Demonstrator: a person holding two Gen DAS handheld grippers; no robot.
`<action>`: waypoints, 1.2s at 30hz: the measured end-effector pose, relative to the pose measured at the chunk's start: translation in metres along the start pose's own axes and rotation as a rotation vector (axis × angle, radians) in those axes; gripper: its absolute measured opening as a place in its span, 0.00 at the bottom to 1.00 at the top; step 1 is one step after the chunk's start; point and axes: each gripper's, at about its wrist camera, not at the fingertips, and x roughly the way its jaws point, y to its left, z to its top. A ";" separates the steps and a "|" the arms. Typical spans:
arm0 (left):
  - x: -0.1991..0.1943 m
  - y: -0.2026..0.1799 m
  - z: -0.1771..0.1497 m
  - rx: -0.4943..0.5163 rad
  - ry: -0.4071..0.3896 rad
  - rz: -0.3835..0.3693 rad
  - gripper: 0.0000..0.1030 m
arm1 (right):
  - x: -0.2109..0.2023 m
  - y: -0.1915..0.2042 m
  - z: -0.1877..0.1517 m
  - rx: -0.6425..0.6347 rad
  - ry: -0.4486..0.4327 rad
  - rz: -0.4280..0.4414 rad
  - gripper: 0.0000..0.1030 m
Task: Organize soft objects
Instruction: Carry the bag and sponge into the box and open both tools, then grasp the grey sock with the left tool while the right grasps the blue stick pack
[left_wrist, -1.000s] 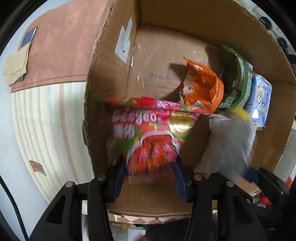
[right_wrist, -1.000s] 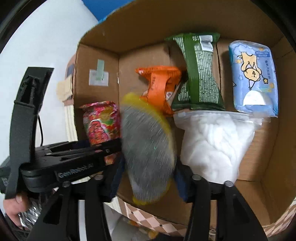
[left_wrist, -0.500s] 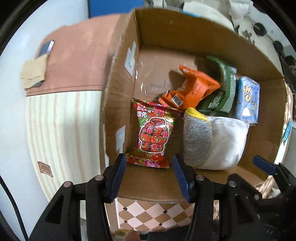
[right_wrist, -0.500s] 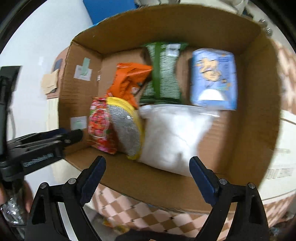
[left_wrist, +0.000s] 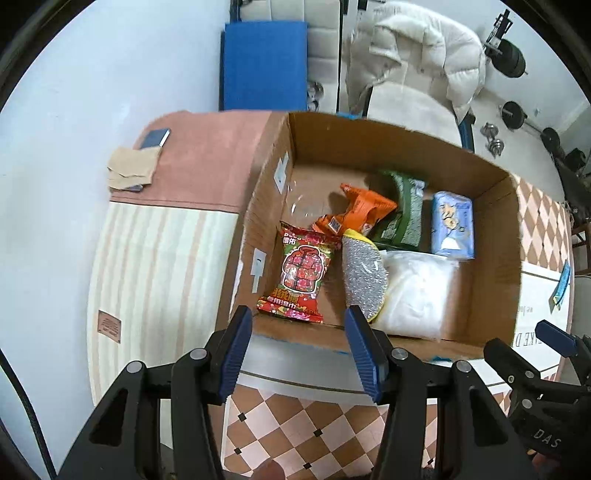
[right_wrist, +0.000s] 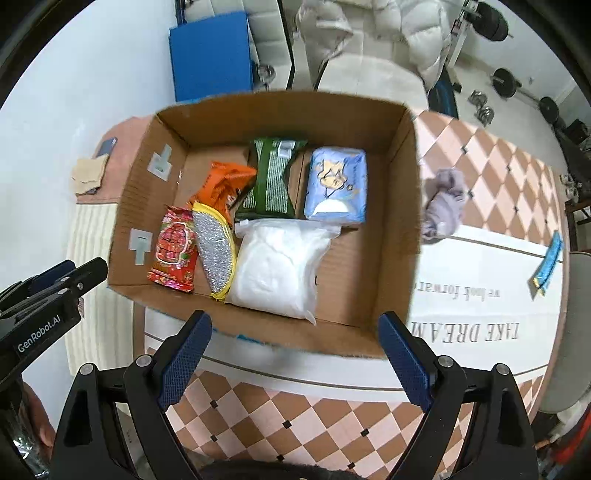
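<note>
1. Left wrist view: my left tongs (left_wrist: 299, 345) hang above the near rim of the cardboard box (left_wrist: 495, 295), jaws parted and holding nothing.
2. Right wrist view: my right tongs (right_wrist: 295, 356) sit spread wide over the near wall of the same box (right_wrist: 402, 229), nothing between the blue pads (right_wrist: 186, 356).
3. Inside the box, the red snack packet (left_wrist: 301, 275) lies by the left wall, and the silver scrubber with yellow edge (left_wrist: 364, 275) stands on edge just beside it, leaning on the white bag (left_wrist: 417, 291).
4. Behind these lie the orange packet (left_wrist: 364, 212), the green packet (left_wrist: 402, 218) and the pale blue tissue pack (left_wrist: 452, 229), side by side along the back.
5. Outside the box, to its right, a crumpled grey cloth (right_wrist: 443, 203) rests on the checkered mat (right_wrist: 509, 177), and a blue strip (right_wrist: 548, 264) lies further right on the white lettered sheet.
</note>
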 end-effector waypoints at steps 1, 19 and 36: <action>-0.005 -0.001 -0.002 0.000 -0.010 -0.004 0.48 | -0.007 0.000 -0.003 -0.002 -0.013 0.002 0.91; -0.077 -0.021 -0.016 0.022 -0.179 0.033 0.94 | -0.077 -0.019 -0.035 0.014 -0.174 -0.030 1.00; -0.030 -0.277 0.054 0.468 -0.100 0.010 0.94 | -0.074 -0.258 -0.054 0.447 -0.148 0.006 1.00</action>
